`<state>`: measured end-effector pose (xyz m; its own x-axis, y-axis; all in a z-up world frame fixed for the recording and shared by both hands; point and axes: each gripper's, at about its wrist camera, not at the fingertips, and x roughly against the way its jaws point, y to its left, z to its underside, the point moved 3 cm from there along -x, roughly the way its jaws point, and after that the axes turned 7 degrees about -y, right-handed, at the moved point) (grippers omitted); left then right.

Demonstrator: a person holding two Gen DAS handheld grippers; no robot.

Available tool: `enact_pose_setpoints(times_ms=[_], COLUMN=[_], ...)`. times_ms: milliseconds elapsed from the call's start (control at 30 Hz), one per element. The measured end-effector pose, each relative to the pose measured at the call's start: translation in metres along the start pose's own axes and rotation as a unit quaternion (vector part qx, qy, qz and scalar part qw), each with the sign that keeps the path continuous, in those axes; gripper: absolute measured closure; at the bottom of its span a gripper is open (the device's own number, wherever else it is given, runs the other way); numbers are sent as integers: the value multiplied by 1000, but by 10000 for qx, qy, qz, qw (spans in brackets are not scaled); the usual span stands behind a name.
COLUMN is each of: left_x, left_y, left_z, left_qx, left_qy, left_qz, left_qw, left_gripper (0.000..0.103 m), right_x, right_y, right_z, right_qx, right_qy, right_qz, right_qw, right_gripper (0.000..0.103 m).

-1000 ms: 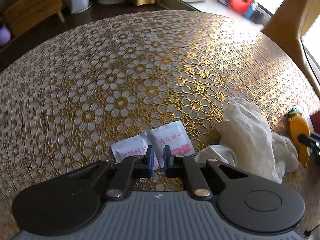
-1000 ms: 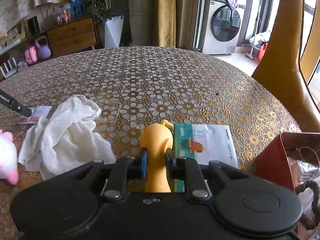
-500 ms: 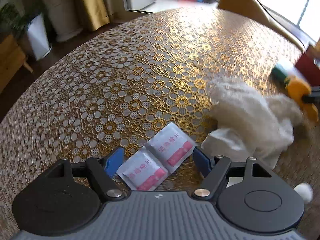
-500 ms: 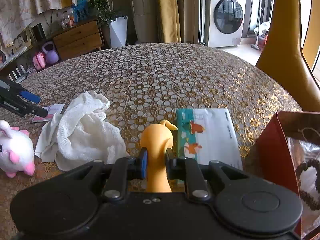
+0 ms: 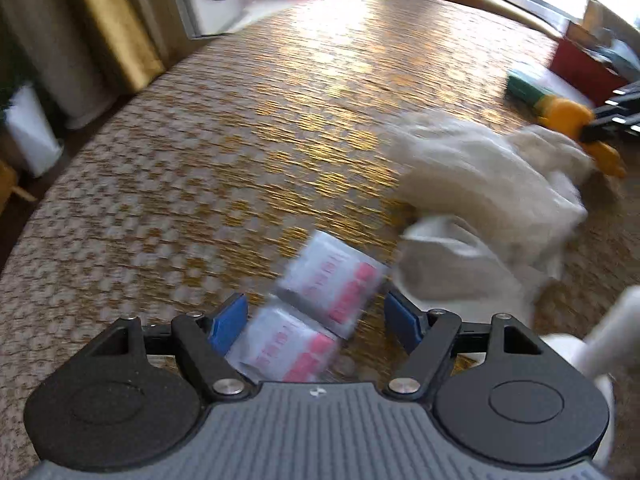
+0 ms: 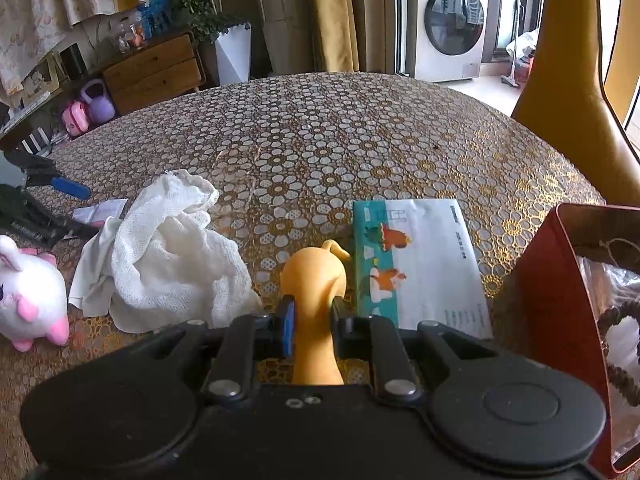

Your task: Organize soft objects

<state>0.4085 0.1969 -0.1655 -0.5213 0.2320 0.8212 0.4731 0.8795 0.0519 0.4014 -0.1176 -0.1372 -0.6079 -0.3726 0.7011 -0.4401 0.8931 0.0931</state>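
Note:
Two joined white wipe packets (image 5: 316, 312) with pink print lie on the patterned tablecloth between the blue pads of my left gripper (image 5: 316, 320), which stands open; the pads do not press on them. The packets (image 6: 100, 212) also show at the left of the right wrist view. My right gripper (image 6: 312, 316) is shut on an orange rubber toy (image 6: 316, 292), held just above the table. A crumpled white cloth (image 6: 160, 252) lies between the two grippers. A white and pink plush toy (image 6: 28, 292) sits at the far left.
A white and teal tissue pack (image 6: 416, 264) lies beside the orange toy. A red box (image 6: 560, 300) with items inside stands at the right. A yellow chair (image 6: 572, 80) is behind the round table (image 6: 340, 128). A cabinet, a plant and a washing machine stand beyond.
My left gripper went from shut to open and rolled, so the wipe packets now lie between its spread pads. My right gripper stays shut on the orange toy.

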Motion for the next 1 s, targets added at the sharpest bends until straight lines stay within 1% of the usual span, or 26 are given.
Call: enact_pose_setpoints(times_ms=[100, 133, 200, 267, 300, 333, 367, 500, 533, 633, 667, 700, 733, 767, 833, 933, 1000], left_x=[-2, -2, -3, 1, 2, 2, 4, 8, 8, 8, 7, 8, 7, 6, 7, 2, -2], left_y=[-3, -3, -4, 0, 0, 1, 2, 7, 5, -3, -7, -7, -8, -8, -8, -8, -6], left_z=[0, -1, -1, 0, -1, -1, -1, 0, 0, 0, -2, -3, -4, -5, -6, -6, -9], left_qx=[-67, -44, -17, 88, 98, 138, 158, 281, 253, -73, -152, -209, -263, -301, -304, -373, -259], left_qy=[-14, -17, -34, -45, -81, -92, -96, -110, -123, -123, -108, -98, -85, -109, -154, -124, -91], left_qz=[19, 47, 112, 272, 236, 219, 168, 134, 99, -59, -106, -159, -256, -303, -236, -148, -3], left_qw=[10000, 10000, 9999, 9996, 9996, 9996, 9997, 9995, 9996, 9999, 9998, 9996, 9993, 9990, 9991, 9991, 9996], left_gripper=[27, 28, 33, 55, 60, 68, 71, 72, 72, 72, 70, 64, 50, 41, 39, 37, 37], right_x=[-1, -1, 0, 1, 1, 2, 2, 3, 4, 6, 6, 5, 5, 5, 5, 5, 4], right_y=[1, 1, 1, 1, 1, 1, 1, 1, 2, 5, 5, 5, 5, 5, 5, 3, 2], right_z=[1, 1, 1, 2, 2, 3, 3, 3, 4, 5, 5, 6, 6, 7, 8, 8, 7], right_qx=[-15, -21, -44, -36, -36, -40, -42, -68, -65, -17, -6, -16, -29, -29, -49, -60, -69], right_qy=[10, 7, 3, 9, 12, 13, 12, -6, -9, -7, 2, 9, 15, 13, 8, 25, 38], right_qz=[0, 1, 0, -2, -6, -5, -6, -16, -34, -65, -68, -81, -87, -83, -96, -110, -116], right_qw=[10000, 10000, 10000, 10000, 10000, 10000, 10000, 10000, 10000, 10000, 10000, 10000, 10000, 10000, 9999, 9999, 9999], right_gripper=[86, 86, 86, 86, 86, 86, 86, 86, 86, 86, 86, 86, 86, 86, 86, 86, 86])
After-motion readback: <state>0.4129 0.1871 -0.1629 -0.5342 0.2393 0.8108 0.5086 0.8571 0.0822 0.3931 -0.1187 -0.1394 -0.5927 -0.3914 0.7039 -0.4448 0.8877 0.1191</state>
